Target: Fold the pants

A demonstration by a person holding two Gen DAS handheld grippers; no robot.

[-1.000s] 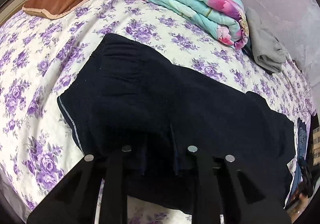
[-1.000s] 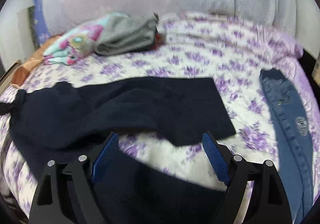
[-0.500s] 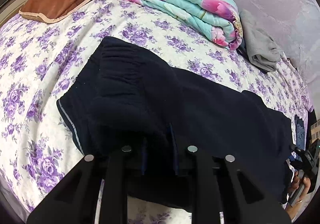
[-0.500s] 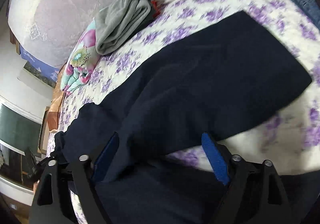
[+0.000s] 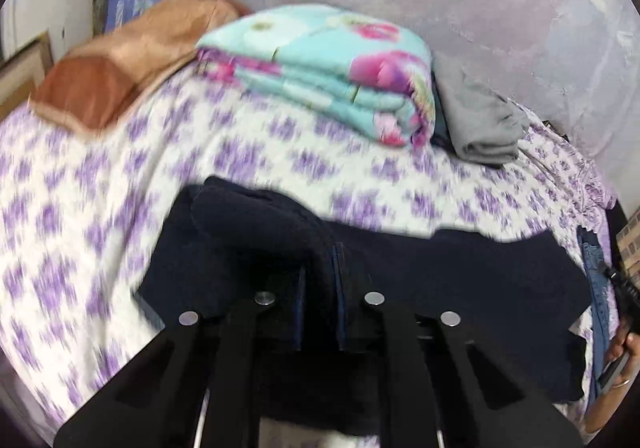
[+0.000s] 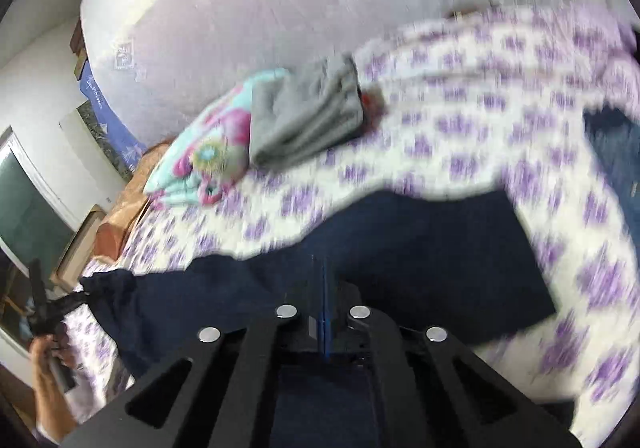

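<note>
Purple-flowered bed sheet (image 5: pixel 100 184), pale upright mattress (image 6: pixel 280 8) behind, white wall (image 6: pixel 44 80), dark window (image 6: pixel 28 216).

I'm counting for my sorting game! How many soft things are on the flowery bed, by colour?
Dark navy: 1, the pants, pinched by both claws
Blue denim: 1, the jeans
Grey: 1, the folded grey garment
Turquoise and pink: 1, the folded quilt
Brown: 1, the pillow
Total: 5
</note>
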